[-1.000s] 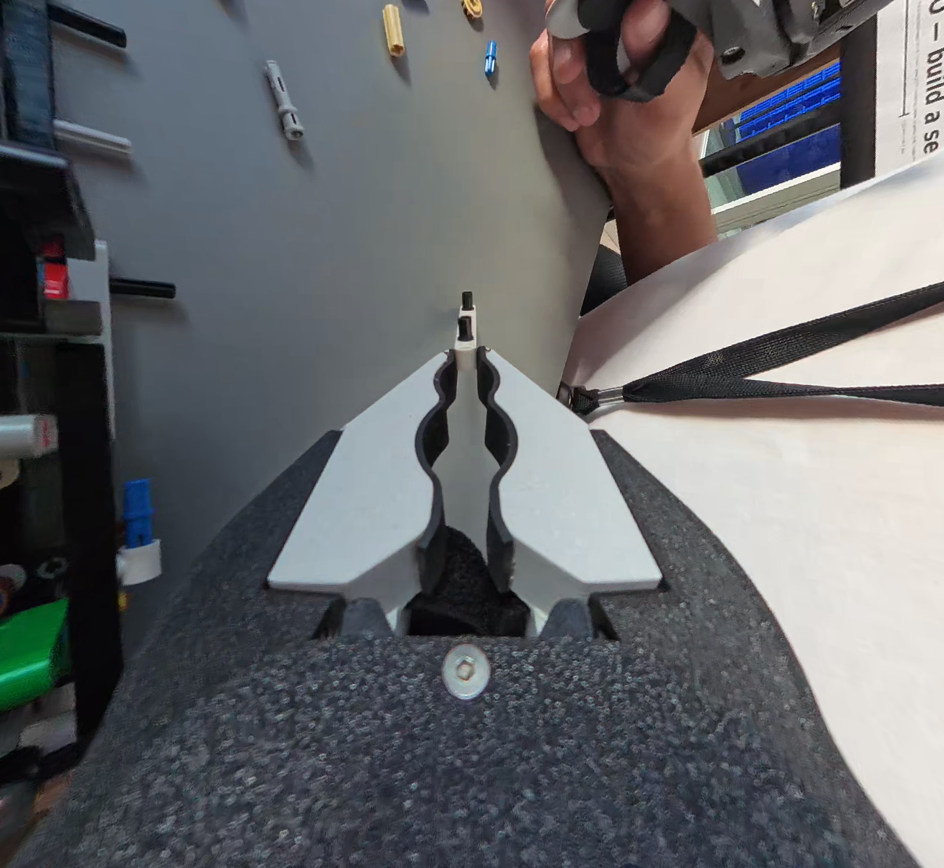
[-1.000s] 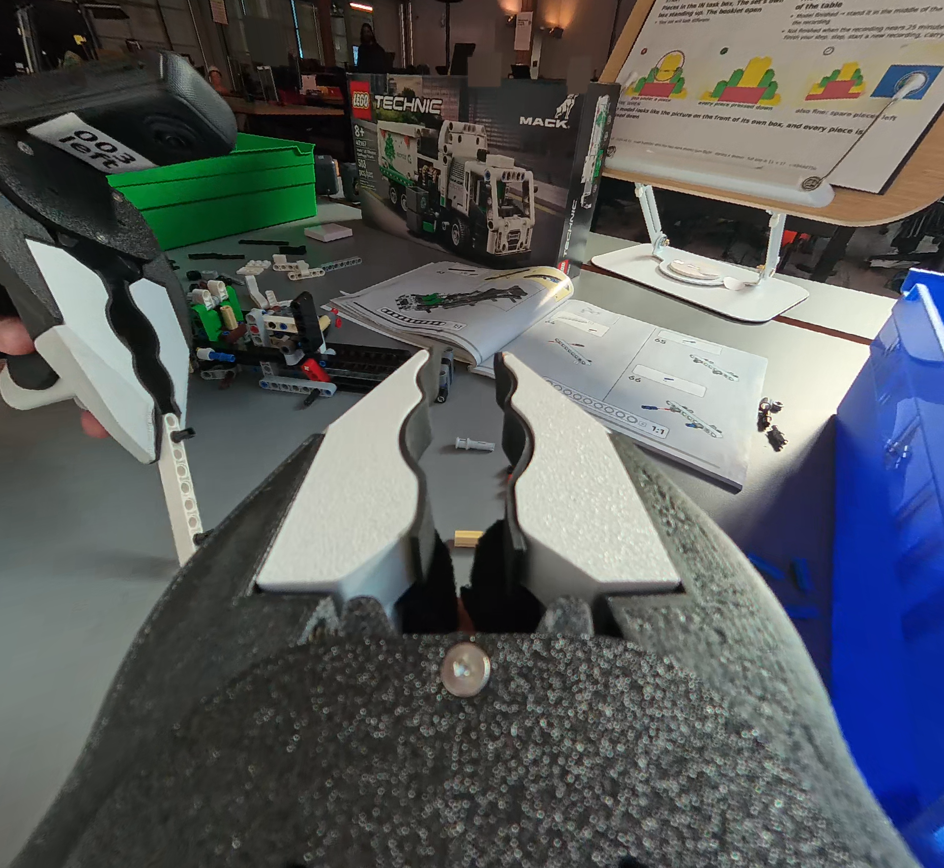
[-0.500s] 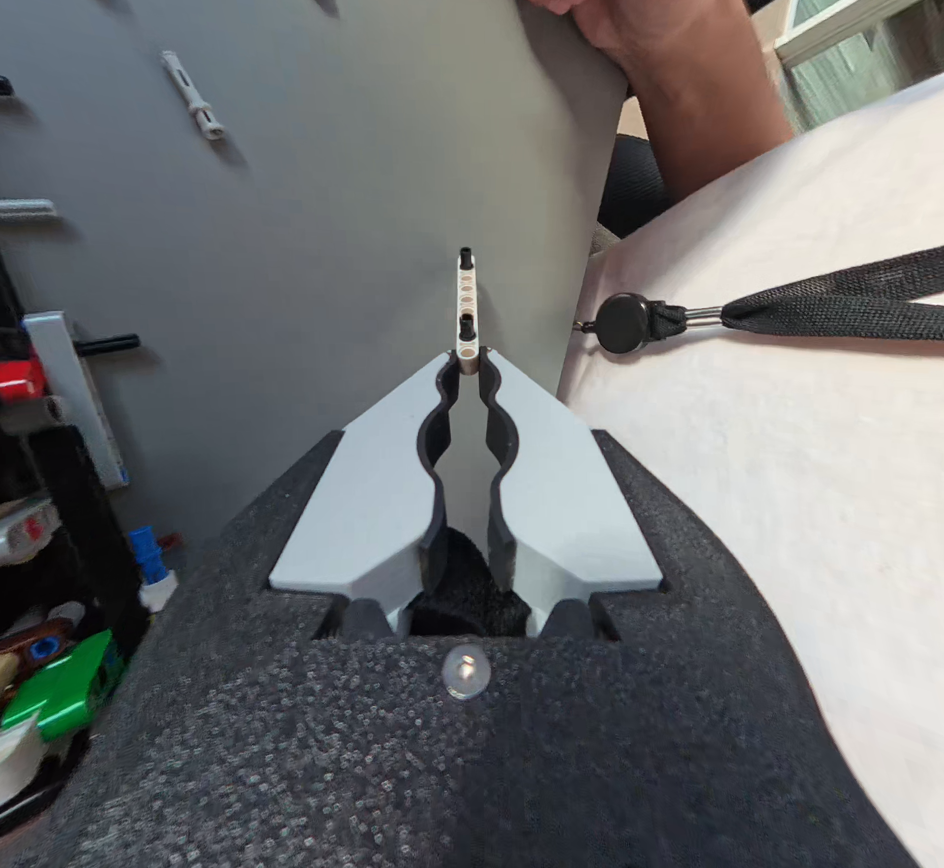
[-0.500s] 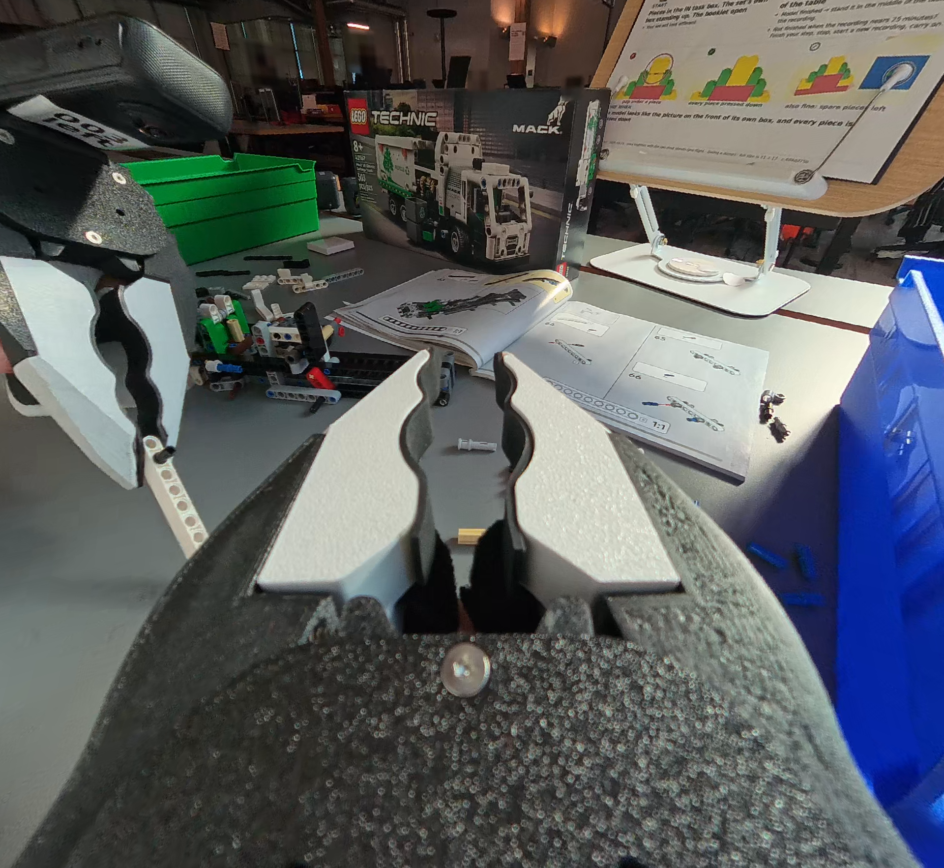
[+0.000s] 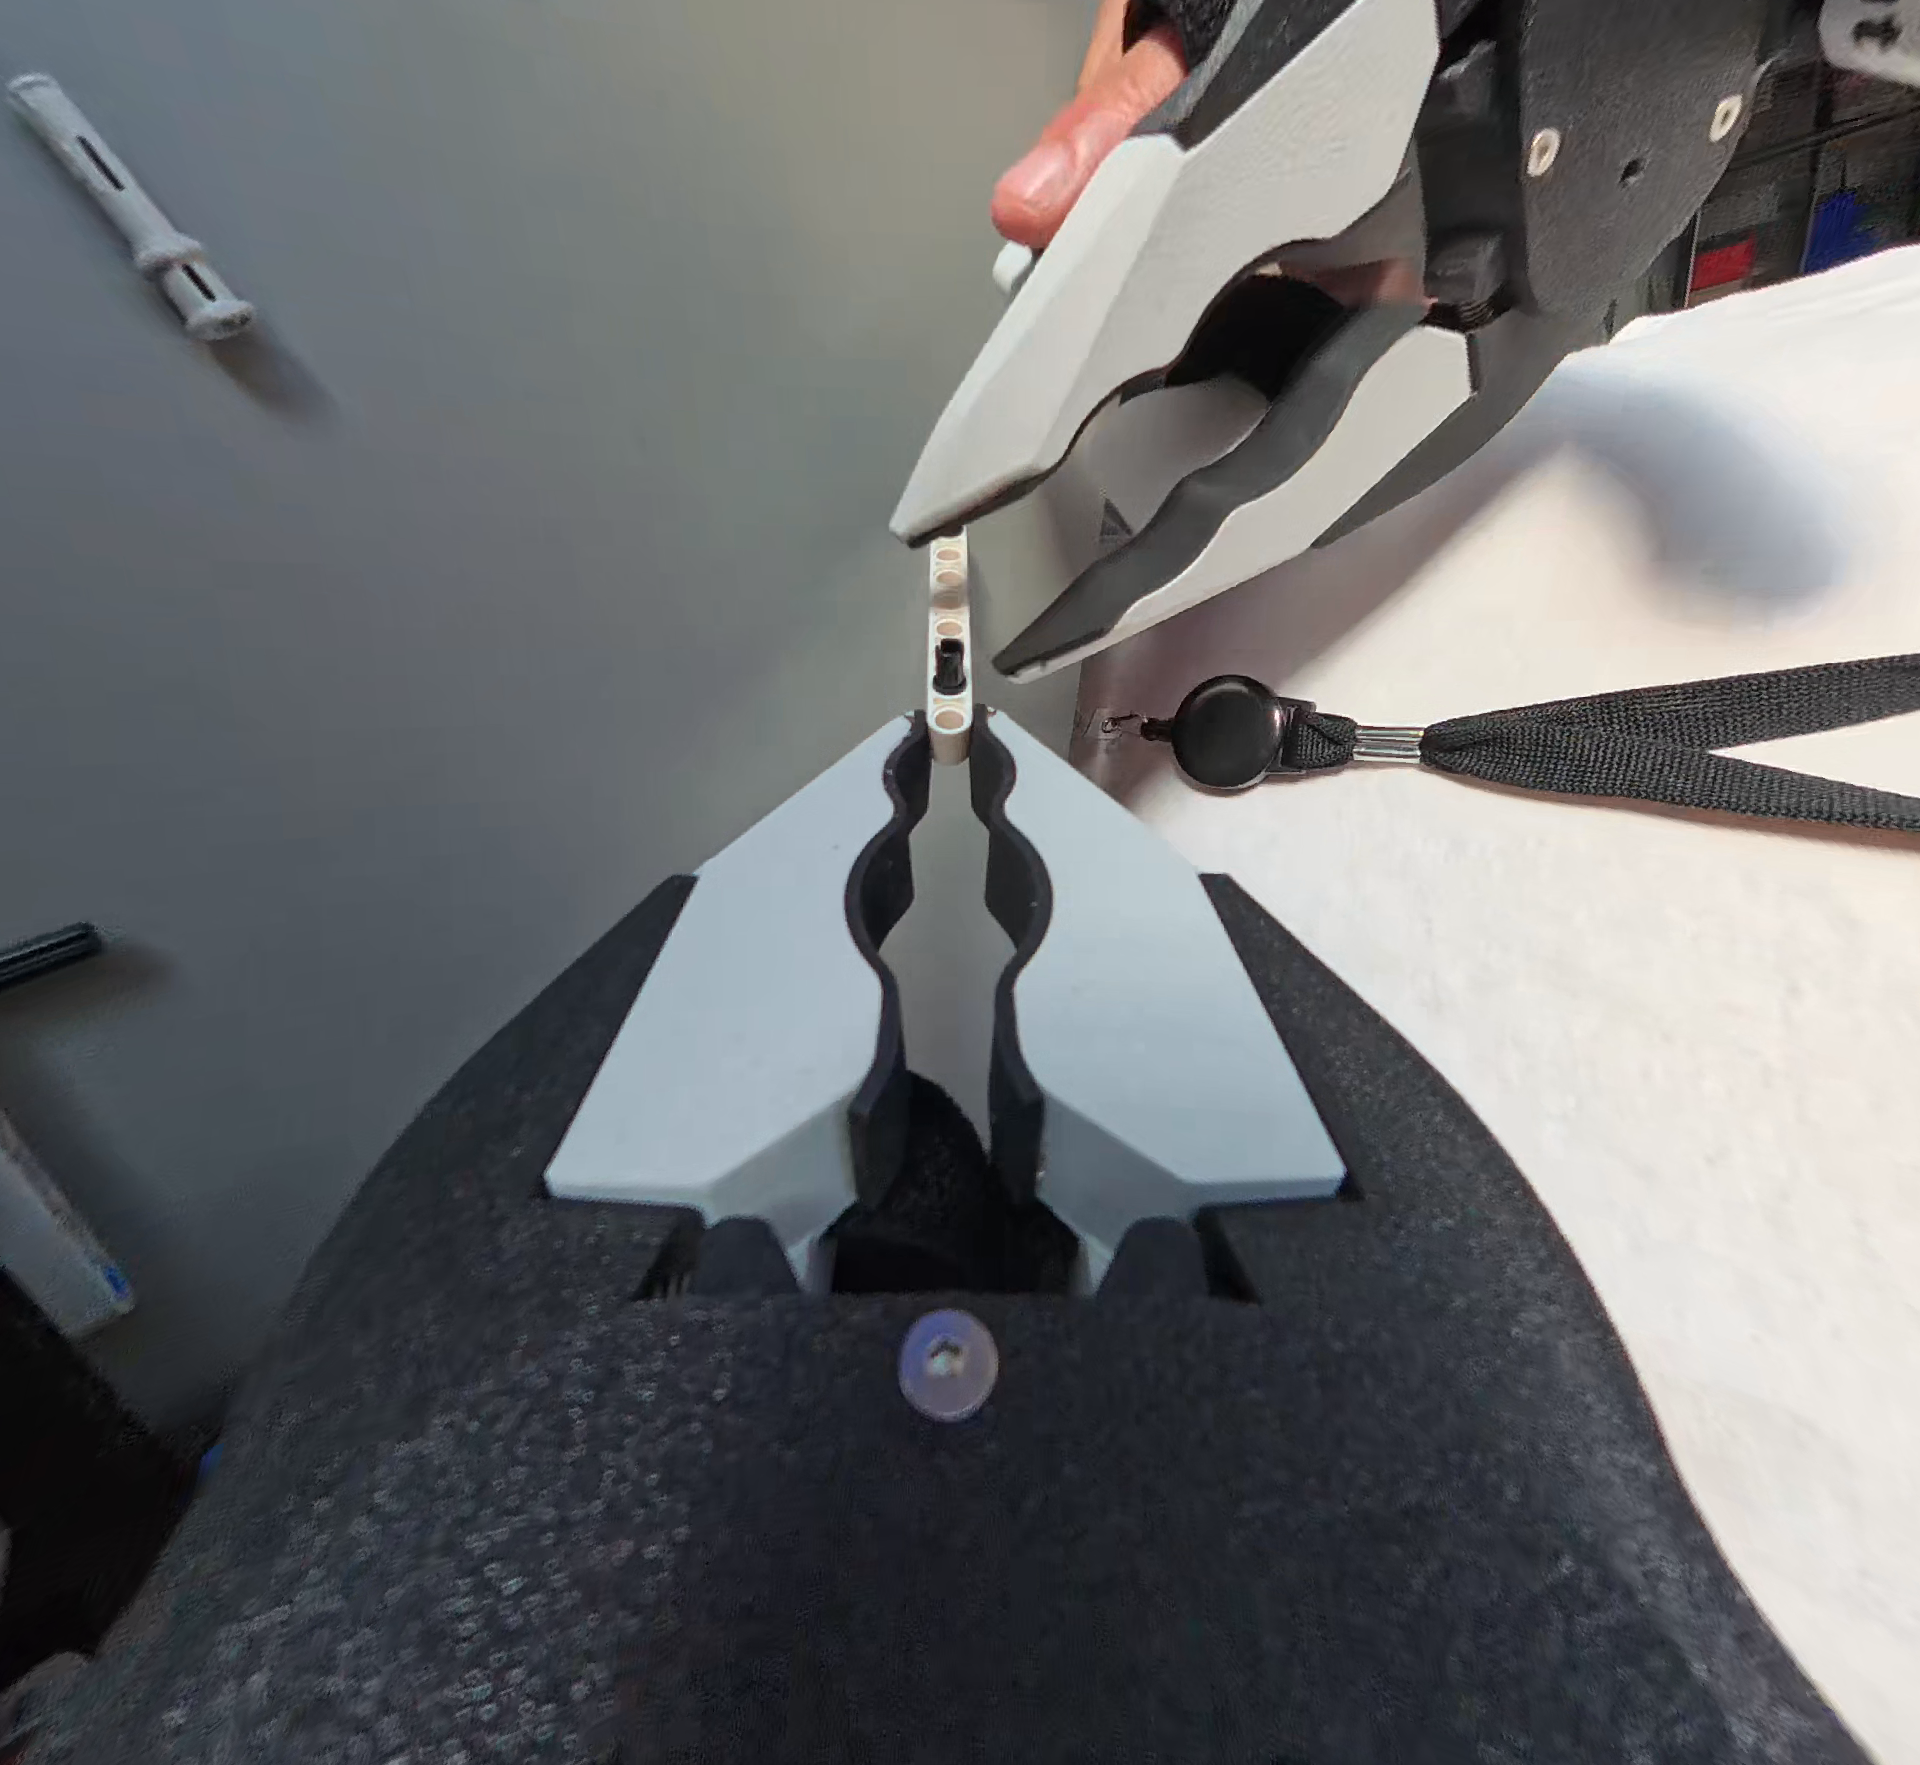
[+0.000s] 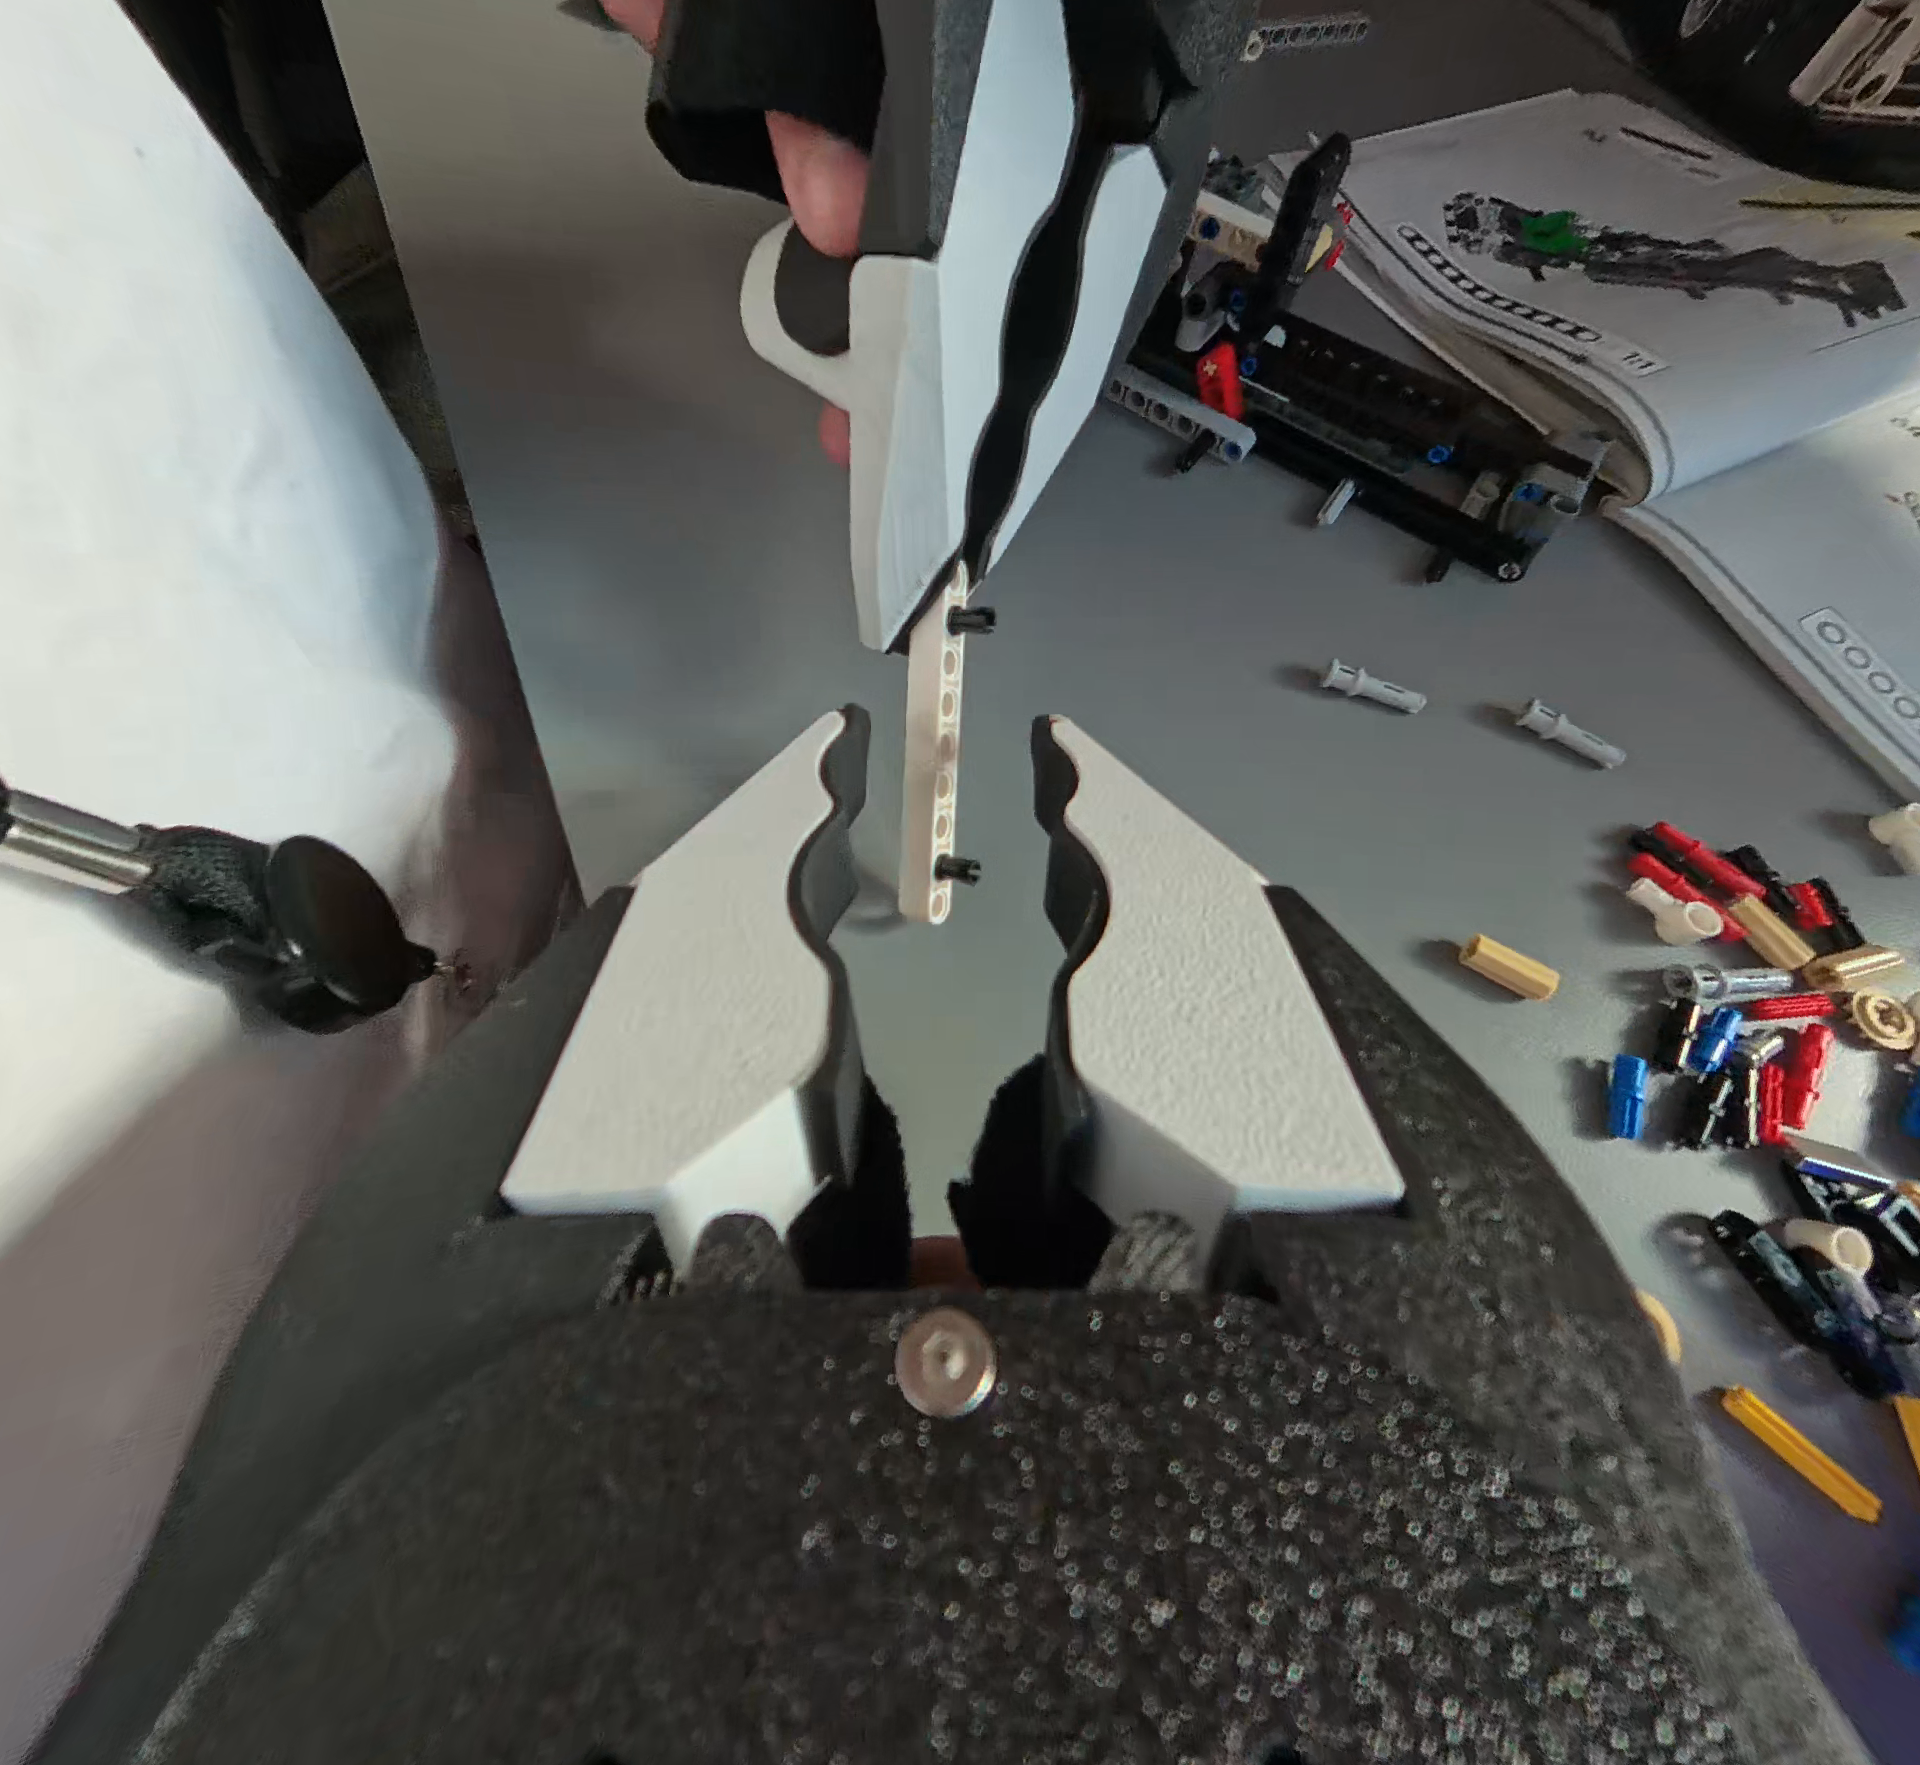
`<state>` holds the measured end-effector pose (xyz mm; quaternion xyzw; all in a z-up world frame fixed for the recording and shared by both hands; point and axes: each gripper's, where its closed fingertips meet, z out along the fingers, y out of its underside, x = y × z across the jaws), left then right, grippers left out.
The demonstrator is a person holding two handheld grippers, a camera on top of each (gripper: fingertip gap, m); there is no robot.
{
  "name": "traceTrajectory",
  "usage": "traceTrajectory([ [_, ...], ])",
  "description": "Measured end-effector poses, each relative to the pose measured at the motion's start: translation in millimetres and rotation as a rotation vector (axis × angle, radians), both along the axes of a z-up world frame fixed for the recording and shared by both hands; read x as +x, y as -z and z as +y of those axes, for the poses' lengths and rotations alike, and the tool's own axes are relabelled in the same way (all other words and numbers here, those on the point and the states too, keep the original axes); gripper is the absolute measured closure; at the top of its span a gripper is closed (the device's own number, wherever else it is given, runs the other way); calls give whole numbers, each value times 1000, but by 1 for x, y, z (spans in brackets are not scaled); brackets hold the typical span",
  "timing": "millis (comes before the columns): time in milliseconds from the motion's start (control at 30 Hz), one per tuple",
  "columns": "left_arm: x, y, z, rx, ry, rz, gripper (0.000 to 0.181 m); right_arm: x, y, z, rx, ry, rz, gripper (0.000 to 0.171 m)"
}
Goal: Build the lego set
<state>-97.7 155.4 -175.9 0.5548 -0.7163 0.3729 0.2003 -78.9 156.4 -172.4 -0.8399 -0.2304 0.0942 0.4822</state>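
My left gripper (image 5: 949, 728) is shut on one end of a white holed beam (image 5: 948, 619) and holds it in the air above the grey table. The beam carries two black pins (image 6: 966, 619). In the right wrist view the left gripper (image 6: 961, 577) comes down from the top, and the beam (image 6: 938, 780) hangs from it between my right gripper's jaws. My right gripper (image 6: 948, 733) is open, with its fingers on either side of the beam's free end, apparently not touching it. In the left wrist view the right gripper (image 5: 975, 593) reaches in from the upper right.
A partly built black model (image 6: 1351, 396) lies by the open instruction booklet (image 6: 1683, 333) at the right. Two grey pins (image 6: 1371, 687), a tan pin (image 6: 1507, 967) and a pile of small coloured pieces (image 6: 1745, 998) lie on the table. The person's white shirt and a lanyard reel (image 5: 1231, 733) are close by. The grippers are tip to tip, or close to it.
Both grippers have swung toward each other in front of the person. My right gripper has opened wider and moved around the free end of the beam. My left gripper still holds the beam.
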Motion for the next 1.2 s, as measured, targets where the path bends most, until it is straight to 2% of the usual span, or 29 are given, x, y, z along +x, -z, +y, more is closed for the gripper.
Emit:
traceTrajectory([
  [33, 1, -1, -2, -13, -7, -6, 177, 0, 4, 3, 1, 4, -41, 143],
  [133, 4, -5, -3, -49, -48, -28, 176, 0, 10, 8, 13, 21, -157, 160],
  [200, 6, -9, 1, -42, -80, -66, 174, 2, 8, 12, 28, 56, -208, 163],
  [333, 15, -26, 34, 172, -207, -279, 155, 14, 6, 14, -125, 144, -132, 163],
  [467, 5, -74, 55, 274, -298, -605, 159, 24, 14, 24, -327, 238, -7, 163],
  [567, -16, -86, 59, 302, -315, -726, 162, 23, 17, 39, -381, 267, 4, 163],
  [733, -43, -68, 71, 425, -307, -763, 167, 20, 30, 53, -441, 270, -4, 163],
  [867, -52, -67, 72, 353, -322, -755, 166, 15, 31, 57, -426, 272, 30, 163],
  [1033, -54, -61, 81, 312, -345, -737, 166, 15, 26, 59, -368, 301, 91, 153],
  [1133, -53, -52, 85, 338, -336, -712, 165, 40, -1, 58, -226, 375, 111, 151],
  [1200, -51, -48, 85, 347, -331, -707, 166, 92, -10, 51, -153, 541, 14, 150],
])
